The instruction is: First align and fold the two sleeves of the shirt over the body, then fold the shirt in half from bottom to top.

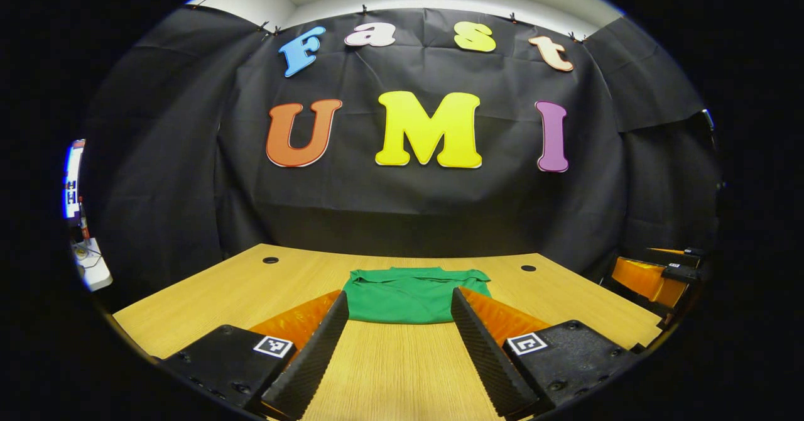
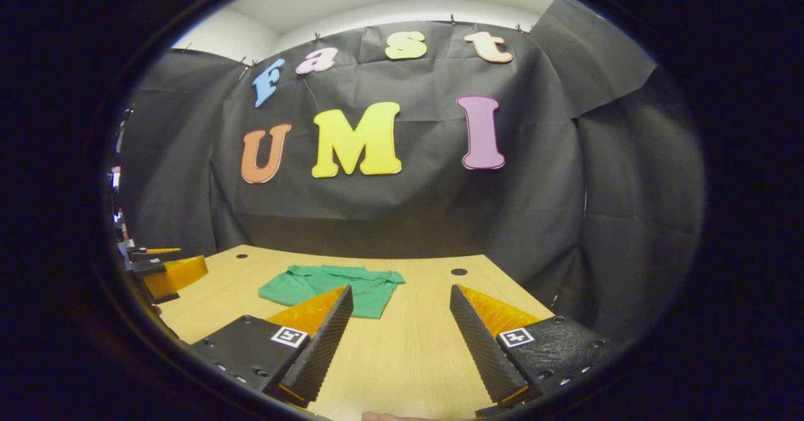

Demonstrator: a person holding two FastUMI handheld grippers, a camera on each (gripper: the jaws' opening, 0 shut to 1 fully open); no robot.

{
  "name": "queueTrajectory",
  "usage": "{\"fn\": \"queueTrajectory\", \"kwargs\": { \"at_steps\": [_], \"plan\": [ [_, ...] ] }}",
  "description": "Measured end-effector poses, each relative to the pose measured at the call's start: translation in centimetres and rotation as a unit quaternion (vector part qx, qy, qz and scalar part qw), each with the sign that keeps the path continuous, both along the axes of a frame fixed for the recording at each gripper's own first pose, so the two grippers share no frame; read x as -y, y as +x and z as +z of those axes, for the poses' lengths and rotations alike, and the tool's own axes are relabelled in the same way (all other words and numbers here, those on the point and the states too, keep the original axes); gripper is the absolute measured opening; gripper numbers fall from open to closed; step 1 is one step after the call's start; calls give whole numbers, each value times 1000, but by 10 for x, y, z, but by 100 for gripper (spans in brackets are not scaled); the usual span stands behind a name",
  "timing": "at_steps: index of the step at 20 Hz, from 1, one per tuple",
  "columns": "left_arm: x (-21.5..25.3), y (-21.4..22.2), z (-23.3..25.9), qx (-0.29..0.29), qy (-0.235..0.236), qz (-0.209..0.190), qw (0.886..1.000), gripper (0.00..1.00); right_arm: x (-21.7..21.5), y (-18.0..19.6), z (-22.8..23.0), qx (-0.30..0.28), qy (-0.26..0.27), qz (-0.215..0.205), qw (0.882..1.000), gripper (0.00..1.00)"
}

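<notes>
A green shirt (image 1: pixel 408 292) lies folded into a compact rectangle on the wooden table (image 1: pixel 251 279), collar toward the far wall. My left gripper (image 1: pixel 399 295) hovers open just short of its near edge, nothing between the fingers. In the right gripper view the same shirt (image 2: pixel 330 286) sits ahead and to the left. My right gripper (image 2: pixel 401 292) is open and empty, to the shirt's right and nearer the table's front. The right gripper (image 1: pixel 659 273) shows at the far right of the left gripper view; the left gripper (image 2: pixel 163 267) shows at the far left of the right gripper view.
Two round cable holes (image 1: pixel 271 260) (image 1: pixel 528 268) sit near the table's back edge. Black cloth hangs behind and to both sides. A white stand with small items (image 1: pixel 91 264) is off the table's left side.
</notes>
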State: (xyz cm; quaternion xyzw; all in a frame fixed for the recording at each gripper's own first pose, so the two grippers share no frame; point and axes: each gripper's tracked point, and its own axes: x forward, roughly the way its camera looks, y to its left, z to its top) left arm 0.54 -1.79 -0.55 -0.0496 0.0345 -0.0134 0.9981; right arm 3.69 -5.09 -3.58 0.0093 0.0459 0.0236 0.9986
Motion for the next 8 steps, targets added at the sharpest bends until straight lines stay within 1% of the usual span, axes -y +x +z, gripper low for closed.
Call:
{"fn": "queueTrajectory", "kwargs": {
  "at_steps": [4, 8],
  "plan": [
    [0, 4, -7, -10, 3, 3, 1000, 100, 0, 4, -5, -5, -9, 1, 1000, 94],
    [-1, 4, -6, -6, 1, 3, 1000, 100, 0, 4, -7, -6, -9, 1, 1000, 94]
  ]
}}
